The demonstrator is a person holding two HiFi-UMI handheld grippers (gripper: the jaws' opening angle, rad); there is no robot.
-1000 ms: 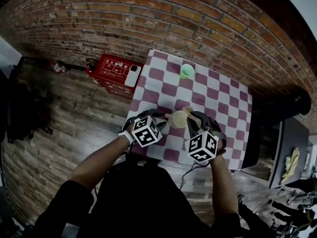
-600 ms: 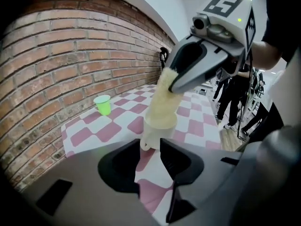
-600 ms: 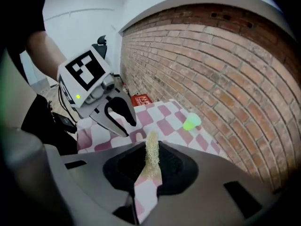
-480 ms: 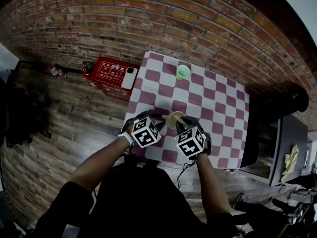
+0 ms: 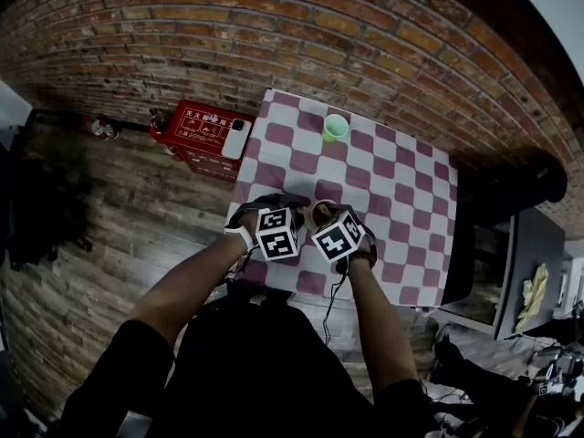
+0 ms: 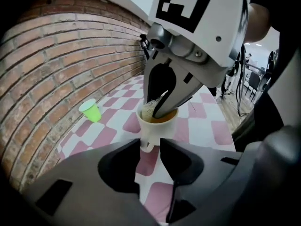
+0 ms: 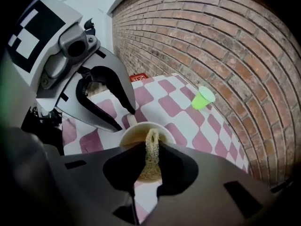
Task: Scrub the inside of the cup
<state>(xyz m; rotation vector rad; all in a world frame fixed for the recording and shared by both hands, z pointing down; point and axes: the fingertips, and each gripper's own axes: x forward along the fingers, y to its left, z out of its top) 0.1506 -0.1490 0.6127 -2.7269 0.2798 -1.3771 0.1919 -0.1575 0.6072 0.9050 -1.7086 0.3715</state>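
A cream cup (image 5: 319,212) with a brown inside sits over the checked table (image 5: 401,199), near its front edge. Its handle (image 6: 146,146) lies between the jaws of my left gripper (image 6: 150,147), which are shut on it. My right gripper (image 7: 151,147) is shut on a pale, rough scrubber (image 7: 151,157). It points steeply down, with the scrubber's end dipped inside the cup (image 7: 141,132). In the left gripper view the right gripper's fingers (image 6: 165,95) reach into the cup's mouth (image 6: 157,119). Whether the cup rests on the cloth I cannot tell.
A green plastic cup (image 5: 335,127) stands upright at the table's far side, near the brick wall (image 5: 274,35). A red box (image 5: 203,126) with a white thing on it lies on the wooden floor left of the table. A dark cabinet (image 5: 525,263) stands to the right.
My right gripper has come down and leftwards, carrying the scrubber from above the cup into its mouth. The left gripper and the cup have sunk a little, and both marker cubes now sit close together.
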